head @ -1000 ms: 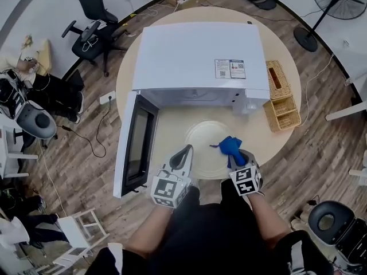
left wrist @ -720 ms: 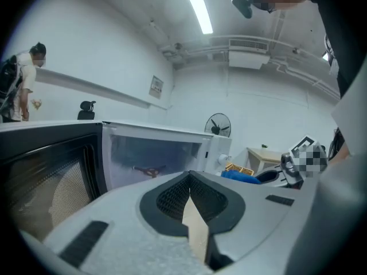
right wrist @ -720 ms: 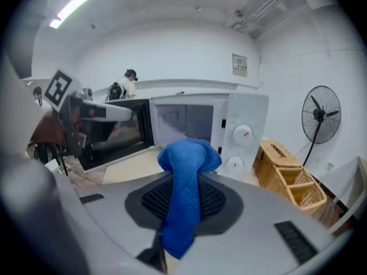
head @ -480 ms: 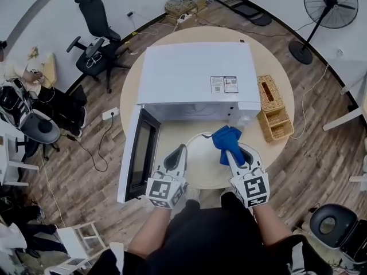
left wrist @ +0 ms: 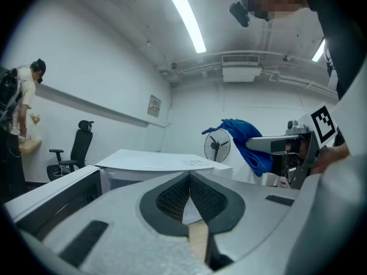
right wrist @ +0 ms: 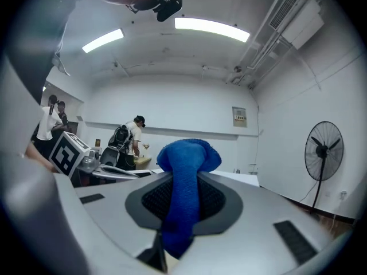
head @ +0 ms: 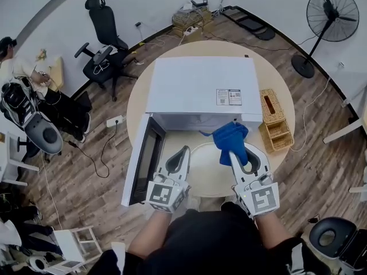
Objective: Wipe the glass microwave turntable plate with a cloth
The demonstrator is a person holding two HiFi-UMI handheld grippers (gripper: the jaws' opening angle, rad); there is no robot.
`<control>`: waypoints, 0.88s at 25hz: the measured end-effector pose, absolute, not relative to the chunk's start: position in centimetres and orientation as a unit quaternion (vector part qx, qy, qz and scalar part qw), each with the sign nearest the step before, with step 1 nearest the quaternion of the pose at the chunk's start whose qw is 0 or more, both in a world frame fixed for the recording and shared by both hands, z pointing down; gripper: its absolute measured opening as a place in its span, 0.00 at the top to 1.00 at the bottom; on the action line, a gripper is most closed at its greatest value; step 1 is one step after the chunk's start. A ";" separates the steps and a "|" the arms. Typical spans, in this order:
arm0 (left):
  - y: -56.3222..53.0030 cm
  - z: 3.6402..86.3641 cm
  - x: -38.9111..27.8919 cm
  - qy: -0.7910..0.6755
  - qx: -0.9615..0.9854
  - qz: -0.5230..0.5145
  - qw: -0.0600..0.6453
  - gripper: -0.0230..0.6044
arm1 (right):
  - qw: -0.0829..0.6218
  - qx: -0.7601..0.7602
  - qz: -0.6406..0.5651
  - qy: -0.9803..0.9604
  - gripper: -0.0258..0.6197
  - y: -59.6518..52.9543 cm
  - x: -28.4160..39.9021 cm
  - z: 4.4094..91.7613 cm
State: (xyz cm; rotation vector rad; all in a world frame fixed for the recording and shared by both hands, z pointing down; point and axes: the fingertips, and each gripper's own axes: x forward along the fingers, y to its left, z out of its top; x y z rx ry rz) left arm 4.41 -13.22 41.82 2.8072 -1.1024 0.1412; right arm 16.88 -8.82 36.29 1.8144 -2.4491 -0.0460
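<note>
Right gripper [head: 234, 153] is clamped on the blue cloth [head: 230, 136]. The cloth runs up between the pads and bunches into a wad past the tips. In the head view that wad sits over the far right rim of the glass turntable plate [head: 207, 173], close to the microwave's [head: 198, 87] front lower right corner. From the left gripper view the cloth is up in the air, roughly at microwave-top height, so it's not on the glass.

Left gripper [head: 185, 150] is clenched with the tips meeting. I can't make out anything pinched between them. It's at the plate's near left rim, but I can't tell if it touches the glass.

The plate lies flat on the round wooden table [head: 175, 136], just in front of the open microwave cavity and between my two grippers. The microwave door [head: 143, 159] is swung out to my left. A wicker basket [head: 274, 125] stands on the table just right of the microwave.
</note>
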 end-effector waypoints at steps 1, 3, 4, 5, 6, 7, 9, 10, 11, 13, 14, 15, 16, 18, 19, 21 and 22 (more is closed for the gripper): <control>-13.3 41.5 4.4 -0.367 0.927 0.046 0.061 0.95 | 0.041 0.595 -0.024 -0.802 0.85 -8.8 16.9 35.6; -13.2 41.0 4.5 -0.366 0.928 0.041 0.058 0.95 | 0.030 0.597 -0.035 -0.801 0.85 -8.7 17.0 34.5; -13.1 40.8 4.6 -0.364 0.929 0.038 0.054 0.95 | 0.027 0.598 -0.035 -0.800 0.85 -8.6 17.2 34.2; -13.1 40.6 4.7 -0.362 0.930 0.036 0.051 0.95 | 0.026 0.600 -0.035 -0.799 0.85 -8.5 17.3 34.0; -13.0 40.4 4.8 -0.362 0.930 0.036 0.048 0.95 | 0.024 0.600 -0.035 -0.798 0.85 -8.4 17.4 33.9; -12.9 40.1 4.8 -0.362 0.930 0.036 0.045 0.95 | 0.023 0.601 -0.037 -0.798 0.85 -8.3 17.5 33.7; -12.8 39.6 4.8 -0.366 0.929 0.036 0.039 0.95 | 0.020 0.601 -0.041 -0.798 0.85 -8.2 17.7 33.3; -12.8 39.4 4.7 -0.368 0.928 0.036 0.036 0.95 | 0.019 0.601 -0.043 -0.798 0.85 -8.2 17.7 33.1; -12.8 39.2 4.6 -0.370 0.928 0.035 0.033 0.95 | 0.018 0.601 -0.046 -0.798 0.85 -8.1 17.8 33.0; -12.8 39.2 4.5 -0.370 0.928 0.035 0.029 0.95 | 0.017 0.600 -0.050 -0.798 0.85 -8.0 17.9 32.8; -12.8 39.2 4.5 -0.371 0.928 0.035 0.029 0.95 | 0.018 0.600 -0.051 -0.798 0.85 -7.9 18.0 32.8; -12.7 39.3 4.6 -0.371 0.927 0.036 0.031 0.95 | 0.019 0.601 -0.052 -0.798 0.85 -7.8 18.1 32.7; -12.7 39.3 4.6 -0.371 0.927 0.037 0.033 0.95 | 0.020 0.601 -0.053 -0.797 0.85 -7.8 18.1 32.7; -12.7 39.5 4.8 -0.369 0.928 0.040 0.031 0.95 | 0.020 0.601 -0.065 -0.796 0.85 -7.9 18.1 32.4; -12.7 39.6 4.8 -0.368 0.928 0.041 0.031 0.95 | 0.017 0.599 -0.075 -0.797 0.85 -7.9 17.9 32.1; -12.6 39.6 4.9 -0.367 0.929 0.042 0.035 0.95 | 0.013 0.595 -0.085 -0.799 0.85 -7.8 17.8 32.0; -12.6 39.6 5.0 -0.366 0.929 0.044 0.035 0.95 | 0.010 0.595 -0.087 -0.799 0.85 -7.8 17.7 32.0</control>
